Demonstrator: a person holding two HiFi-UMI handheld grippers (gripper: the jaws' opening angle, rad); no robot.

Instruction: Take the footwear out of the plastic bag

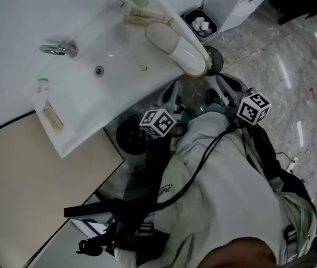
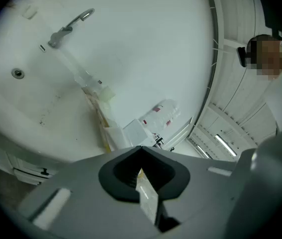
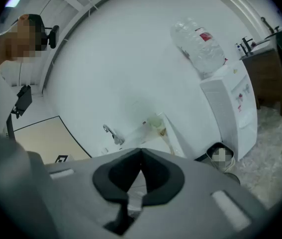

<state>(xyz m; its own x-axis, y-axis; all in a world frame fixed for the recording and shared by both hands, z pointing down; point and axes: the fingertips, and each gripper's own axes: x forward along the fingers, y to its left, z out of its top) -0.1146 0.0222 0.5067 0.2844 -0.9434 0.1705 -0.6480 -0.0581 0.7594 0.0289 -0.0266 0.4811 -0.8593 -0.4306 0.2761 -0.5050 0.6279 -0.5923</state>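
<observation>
Lying on washbasin [image 1: 80,102], bagged slipper [image 1: 175,46], bin [image 1: 200,24] beside, left gripper [image 2: 141,151], right gripper [image 3: 141,152] pressed together

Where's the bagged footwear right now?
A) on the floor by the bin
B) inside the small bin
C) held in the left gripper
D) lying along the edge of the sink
D: the head view shows the pale footwear, inside its plastic bag, lying along the edge of the sink.

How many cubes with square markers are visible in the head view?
2. One cube sits next to the sink's edge; the other cube is to its right, above the floor. None looks hidden.
</observation>
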